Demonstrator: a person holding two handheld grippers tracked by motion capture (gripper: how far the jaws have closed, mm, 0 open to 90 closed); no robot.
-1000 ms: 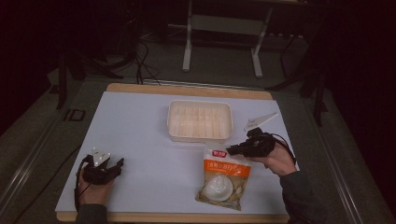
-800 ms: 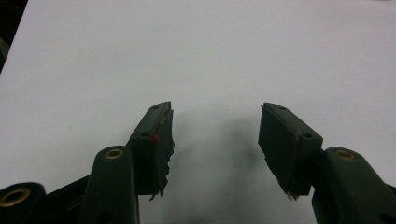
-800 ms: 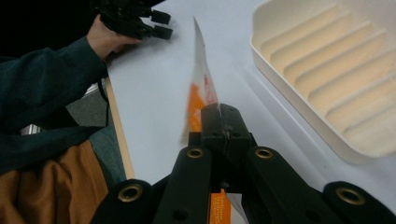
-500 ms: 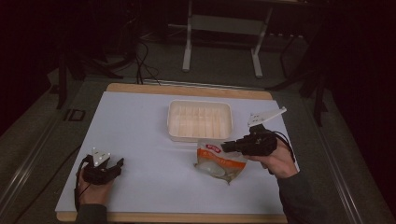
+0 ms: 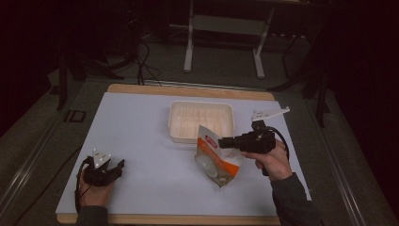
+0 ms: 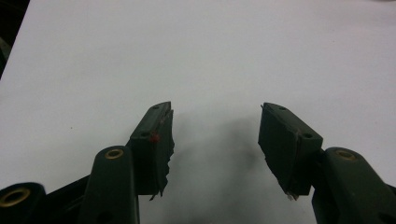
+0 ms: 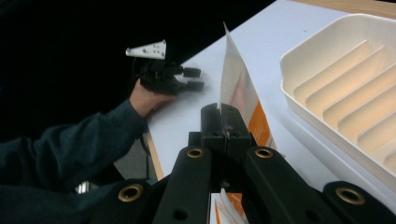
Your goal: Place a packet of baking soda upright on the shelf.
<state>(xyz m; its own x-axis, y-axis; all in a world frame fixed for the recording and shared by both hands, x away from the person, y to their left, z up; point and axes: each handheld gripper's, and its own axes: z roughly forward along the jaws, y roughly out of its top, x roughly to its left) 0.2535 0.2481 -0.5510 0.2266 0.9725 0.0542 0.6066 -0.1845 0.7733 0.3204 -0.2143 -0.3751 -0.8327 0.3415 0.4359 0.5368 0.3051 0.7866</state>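
Pinching the top edge of the orange-and-white pouch (image 5: 215, 156), the right gripper (image 5: 225, 142) holds it tilted over the white table (image 5: 141, 136) just in front of the ribbed white tray (image 5: 201, 120), while the left gripper (image 5: 117, 165), jaws spread wide with nothing between them, rests well apart near the table's front left corner.

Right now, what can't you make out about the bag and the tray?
- Bag: print too small to read in the high view.
- Bag's top edge: covered by the right gripper in the right gripper view.
- Tray: cut off by the right edge there.
- Bag contents: blurred, unidentifiable.
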